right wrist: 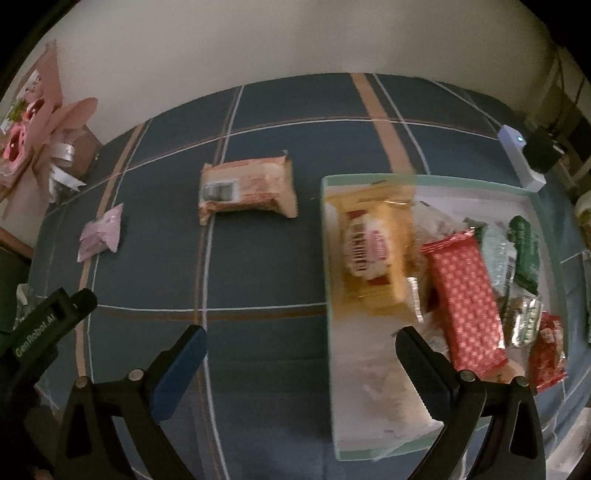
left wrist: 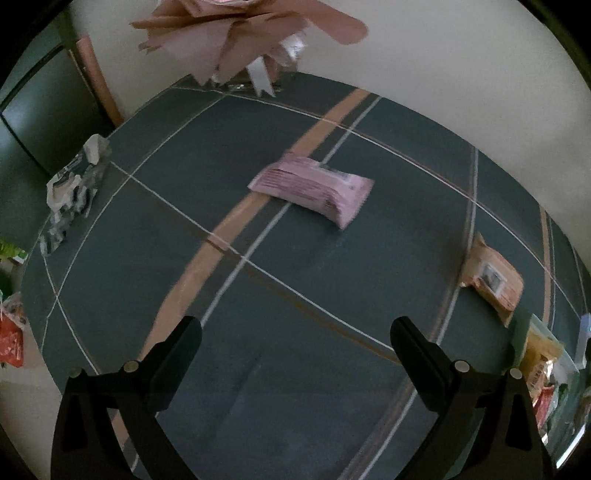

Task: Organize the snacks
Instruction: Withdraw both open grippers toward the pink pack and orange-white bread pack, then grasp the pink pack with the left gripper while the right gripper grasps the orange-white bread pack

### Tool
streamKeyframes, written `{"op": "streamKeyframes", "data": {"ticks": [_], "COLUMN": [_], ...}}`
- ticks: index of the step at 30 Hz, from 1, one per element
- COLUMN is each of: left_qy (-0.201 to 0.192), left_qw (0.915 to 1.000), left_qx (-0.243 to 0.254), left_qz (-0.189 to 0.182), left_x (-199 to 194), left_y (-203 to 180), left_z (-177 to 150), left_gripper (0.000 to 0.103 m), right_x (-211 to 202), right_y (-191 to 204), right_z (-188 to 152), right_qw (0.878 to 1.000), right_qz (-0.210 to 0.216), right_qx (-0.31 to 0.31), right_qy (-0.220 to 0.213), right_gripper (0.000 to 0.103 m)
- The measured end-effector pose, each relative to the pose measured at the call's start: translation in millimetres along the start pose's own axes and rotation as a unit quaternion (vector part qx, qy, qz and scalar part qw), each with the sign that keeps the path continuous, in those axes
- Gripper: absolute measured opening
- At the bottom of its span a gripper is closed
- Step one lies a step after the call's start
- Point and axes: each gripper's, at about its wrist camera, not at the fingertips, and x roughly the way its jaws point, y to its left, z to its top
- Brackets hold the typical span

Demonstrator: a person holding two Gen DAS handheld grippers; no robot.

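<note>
A pink snack packet (left wrist: 314, 188) lies on the blue plaid tablecloth (left wrist: 258, 314), ahead of my open, empty left gripper (left wrist: 295, 350); it shows small in the right wrist view (right wrist: 101, 236). An orange snack packet (left wrist: 493, 280) lies to the right, also in the right wrist view (right wrist: 247, 190). A pale green tray (right wrist: 327, 258) holds a yellow packet (right wrist: 373, 254), a red dotted packet (right wrist: 467, 299), green packets (right wrist: 522, 251) and others. My right gripper (right wrist: 299, 354) is open and empty, over the tray's left edge.
A pink paper bouquet (left wrist: 236, 33) stands at the table's far edge. A crumpled wrapper (left wrist: 74, 188) lies at the left edge, with red and green packets (left wrist: 11, 339) beyond. A white device (right wrist: 521, 158) with a blue light sits behind the tray. The left gripper's body (right wrist: 44, 325) shows at left.
</note>
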Motion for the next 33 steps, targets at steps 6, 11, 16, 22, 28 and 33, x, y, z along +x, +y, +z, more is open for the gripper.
{"op": "streamKeyframes", "data": {"ticks": [6,11,16,22,28,33], "left_qy": [0.006,0.007,0.001,-0.017,-0.009,-0.02], "left_qw": [0.9999,0.9999,0.9997,0.9992,0.9991,0.9989], "left_qx": [-0.011,-0.011,-0.016,-0.012,-0.014,0.031], "left_qz": [0.003,0.006,-0.017,-0.033,-0.04,-0.03], "left_x": [6.6,10.2,10.6,11.4,31.4,43.1], "left_y": [13.8,13.8,14.6,24.4,33.0,21.4], "left_z": [6.7,11.4,23.4,48.8,73.4,89.1], "left_gripper": [0.102,0.102,0.102,0.102,0.102,0.102], "right_x": [6.6,10.2,8.0,7.3,22.8,39.1], "right_y": [13.8,17.8,22.7,31.1,43.9,45.8], "right_z": [-1.2,3.1,15.3,36.7,53.7,65.1], "right_qw": [1.0,1.0,1.0,0.999,0.998,0.998], "right_qz": [0.009,0.011,0.016,0.017,0.03,0.035], "right_qx": [-0.011,-0.01,-0.012,-0.021,-0.031,-0.034], "right_qy": [0.003,0.005,-0.004,-0.025,-0.034,-0.03], "right_gripper": [0.103,0.103,0.103,0.103,0.103,0.103]}}
